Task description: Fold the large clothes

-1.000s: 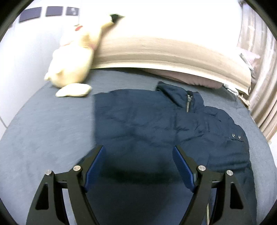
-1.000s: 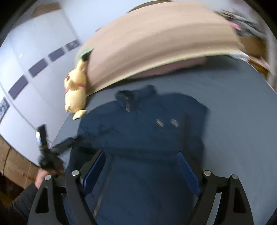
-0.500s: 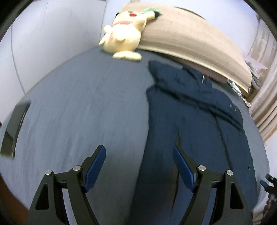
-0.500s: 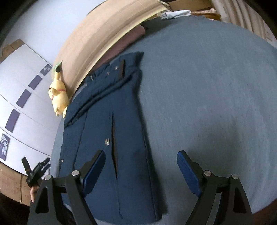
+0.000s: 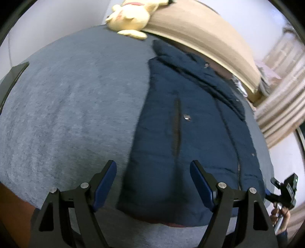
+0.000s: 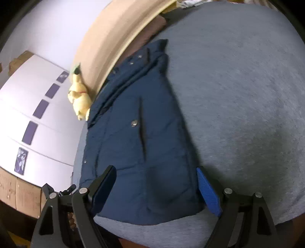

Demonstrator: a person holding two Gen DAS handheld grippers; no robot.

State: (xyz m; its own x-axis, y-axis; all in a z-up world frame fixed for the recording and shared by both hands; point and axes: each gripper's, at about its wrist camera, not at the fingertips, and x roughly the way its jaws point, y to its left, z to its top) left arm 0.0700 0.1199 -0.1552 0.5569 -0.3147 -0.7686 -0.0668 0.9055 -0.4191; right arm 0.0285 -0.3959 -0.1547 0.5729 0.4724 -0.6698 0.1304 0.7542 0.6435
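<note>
The left gripper (image 5: 153,186) has its jaws wide apart with nothing between the pads, hanging above the near hem of the jacket (image 5: 190,124). The right gripper (image 6: 156,188) is likewise spread and empty, over the same hem from the other side. The navy jacket lies flat on the grey bed (image 5: 66,105), sides folded in to a long narrow shape, collar toward the headboard (image 5: 200,34) and hem at the near edge. A yellow plush (image 5: 131,17) rests against the headboard at the far end, apart from the jacket. In the left view the right gripper's handle and the hand (image 5: 280,215) holding it show at the lower right edge.
</note>
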